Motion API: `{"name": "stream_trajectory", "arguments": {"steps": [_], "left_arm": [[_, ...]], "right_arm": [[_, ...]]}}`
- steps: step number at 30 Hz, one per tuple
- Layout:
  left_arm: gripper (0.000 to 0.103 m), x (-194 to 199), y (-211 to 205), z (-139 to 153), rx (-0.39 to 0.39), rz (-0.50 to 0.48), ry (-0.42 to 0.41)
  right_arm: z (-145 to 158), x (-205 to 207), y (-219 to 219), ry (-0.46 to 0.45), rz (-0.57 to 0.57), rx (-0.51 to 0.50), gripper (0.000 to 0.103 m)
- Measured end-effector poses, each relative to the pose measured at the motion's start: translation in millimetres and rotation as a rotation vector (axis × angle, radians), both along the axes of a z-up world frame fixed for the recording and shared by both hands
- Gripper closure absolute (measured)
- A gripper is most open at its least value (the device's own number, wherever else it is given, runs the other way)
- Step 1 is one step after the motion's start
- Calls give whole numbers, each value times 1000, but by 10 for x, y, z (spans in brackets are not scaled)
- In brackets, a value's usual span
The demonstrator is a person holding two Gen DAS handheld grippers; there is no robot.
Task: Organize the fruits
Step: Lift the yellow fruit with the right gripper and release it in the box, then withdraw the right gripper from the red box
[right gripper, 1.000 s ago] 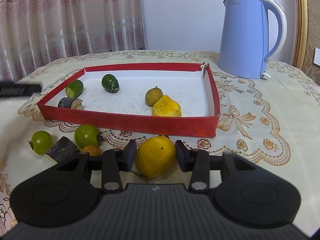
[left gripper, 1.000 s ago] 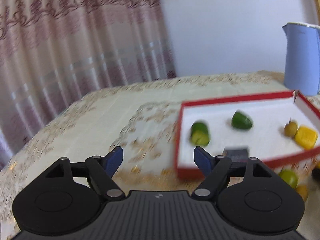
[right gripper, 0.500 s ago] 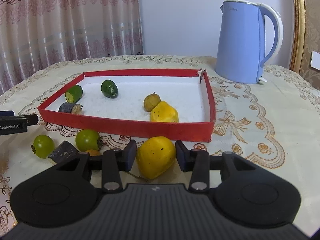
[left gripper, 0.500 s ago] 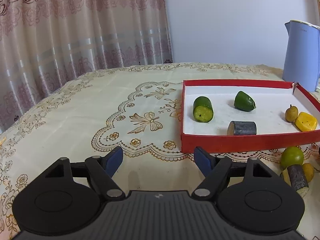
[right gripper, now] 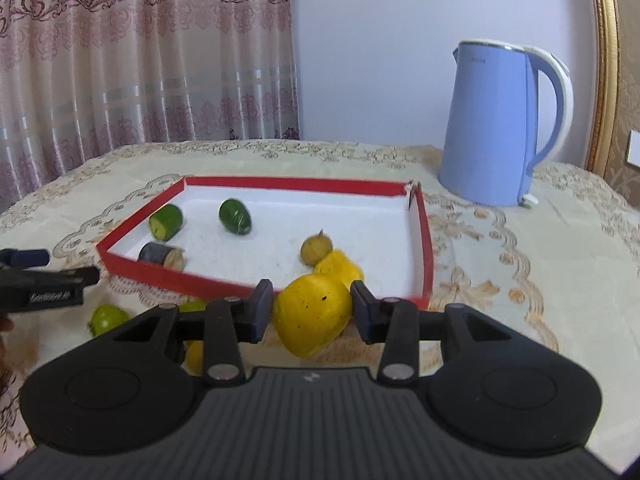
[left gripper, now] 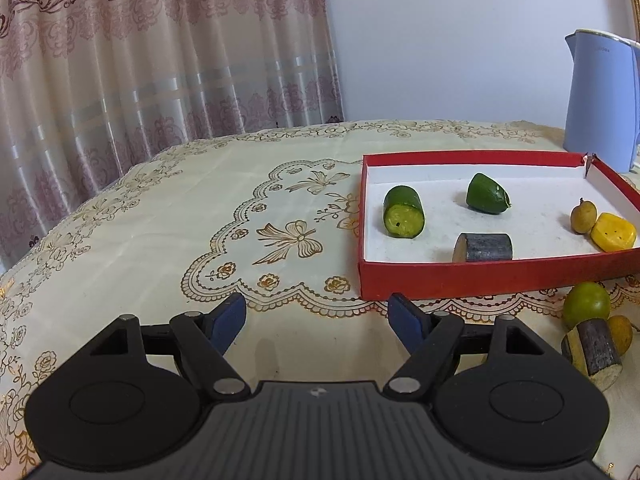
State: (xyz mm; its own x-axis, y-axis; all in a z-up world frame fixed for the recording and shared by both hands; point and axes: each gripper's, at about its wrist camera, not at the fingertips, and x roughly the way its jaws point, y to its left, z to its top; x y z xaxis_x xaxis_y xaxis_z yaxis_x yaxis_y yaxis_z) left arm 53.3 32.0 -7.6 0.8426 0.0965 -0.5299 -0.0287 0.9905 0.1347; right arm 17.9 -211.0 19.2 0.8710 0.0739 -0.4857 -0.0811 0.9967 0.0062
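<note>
**Yellow fruit pinched and clear of the cloth, short of the red tray**

Going left to right in the right wrist view: at nine o'clock the left gripper (right gripper: 28, 276) pokes in from the edge; at eight o'clock a green fruit (right gripper: 106, 317) lies on the tablecloth (right gripper: 520, 280); the red tray (right gripper: 424, 240) fills the middle, holding a cut cucumber piece (right gripper: 166, 222), a dark log-like piece (right gripper: 160, 254), a green end piece (right gripper: 235, 216), a small brown fruit (right gripper: 316, 249) and a yellow piece (right gripper: 340, 268) touching it; a blue kettle (right gripper: 500, 128) stands at two o'clock, well apart from the tray.

The yellow fruit (right gripper: 312, 312) sits between the right gripper (right gripper: 312, 312) jaws, which pinch it on its two flanks; it hangs in front of the tray's near wall, just beside it. It looks smooth, waxy and light, probably slippery and lopsided; the widest middle, where the pads (right gripper: 262, 308) now bear, seems the safest hold; a harder squeeze might pop it forward.

The right gripper points gently downward toward twelve o'clock, over the tray's near right part. In the left wrist view the left gripper (left gripper: 316, 316) has its jaws spread with nothing between; it points at bare tablecloth (left gripper: 160, 220), the tray (left gripper: 480, 276) at two o'clock, more loose fruit (left gripper: 586, 300) at four o'clock.
</note>
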Motion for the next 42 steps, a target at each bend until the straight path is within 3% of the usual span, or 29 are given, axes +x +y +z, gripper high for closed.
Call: {"name": "stream_trajectory", "arguments": {"steps": [7,13,21,22,23,25,28,31,34,37,42], "left_arm": [[25,3,11,-8,-9,-8,7],[25,16,41,-14,-28,-13,14],[25,45,98,-20,-66,2,32],[25,45,95,-20,-64,2,33],[25,46,96,-20,-63,2,32],[25,47,95,-20,-59,4,31],[25,55,98,-24,-56,10,33],[25,64,106,-28,-58,17,41],[17,64,142,-23,-83,18,42],[16,54,146,-16,-87,16,33],[15,19,90,-4,-69,-24,19]], "right_arm": [[162,630,-88,14,6,56,63],[68,1354,-165,105,-52,130,63],[-136,1754,-88,166,-113,71,63],[-150,1762,-73,171,-115,59,57],[-152,1756,-63,168,-120,56,51],[-123,1689,-51,141,-132,46,23],[-11,1533,-54,103,-141,46,3],[113,1285,-74,96,-120,81,0],[166,994,-92,119,-117,119,0],[131,645,-94,134,-119,136,0],[-14,-26,-103,-9,-147,151,0]]}}
